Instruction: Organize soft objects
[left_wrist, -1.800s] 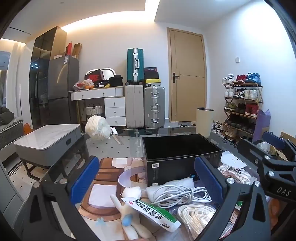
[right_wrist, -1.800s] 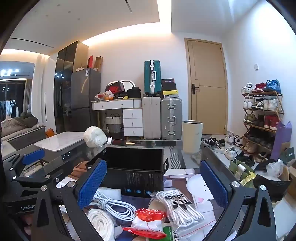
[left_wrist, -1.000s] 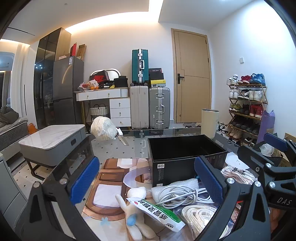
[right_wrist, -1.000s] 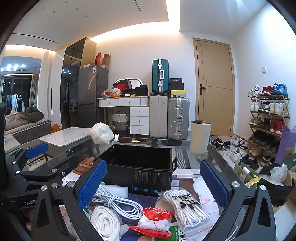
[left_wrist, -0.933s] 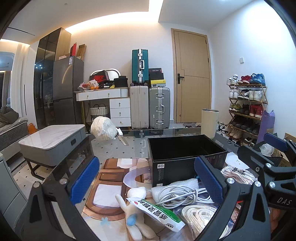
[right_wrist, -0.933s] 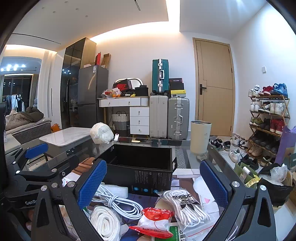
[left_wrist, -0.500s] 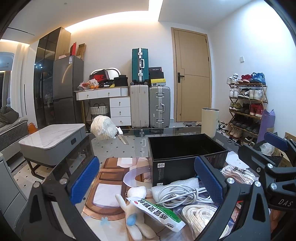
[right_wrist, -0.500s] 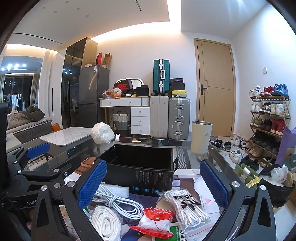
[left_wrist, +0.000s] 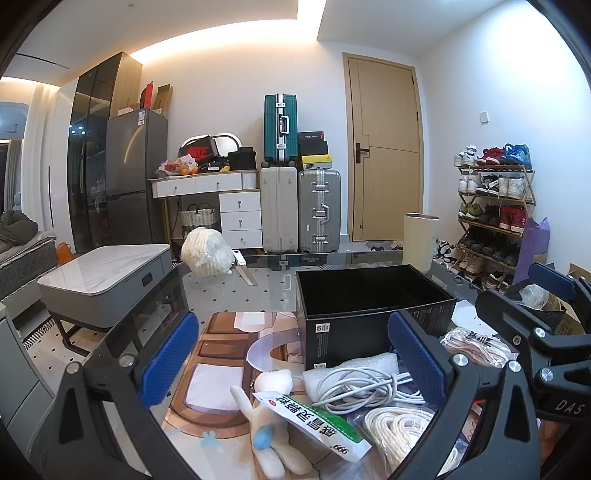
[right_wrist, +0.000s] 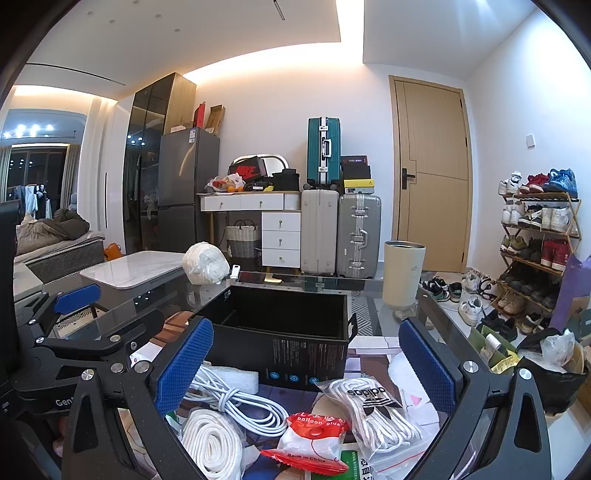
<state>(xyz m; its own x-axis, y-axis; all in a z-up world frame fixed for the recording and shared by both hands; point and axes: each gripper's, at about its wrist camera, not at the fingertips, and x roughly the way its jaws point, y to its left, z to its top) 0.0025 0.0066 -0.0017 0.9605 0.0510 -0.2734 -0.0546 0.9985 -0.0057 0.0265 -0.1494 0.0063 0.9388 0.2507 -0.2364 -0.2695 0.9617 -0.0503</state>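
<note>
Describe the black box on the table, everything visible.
The black box is a rectangular, open-topped carton, apparently cardboard, with nothing visible inside. White labels sit on its near-left corner; small print and blue round icons mark the side seen from the right wrist. It stands upright on the glass table, behind the white cable and foam pad. Neither gripper touches it.

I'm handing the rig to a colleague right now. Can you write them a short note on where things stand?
Left gripper: open, holding nothing, above the plush toy.
Right gripper: open, holding nothing, above the balloon packet.
Black box sits open on the glass table; nothing shows inside it.
In front of it lie the white cable, rope coil, bagged laces and green-and-white packet.
Done: nothing visibly sorted.
Left: every soft item, probably into the box.
</note>
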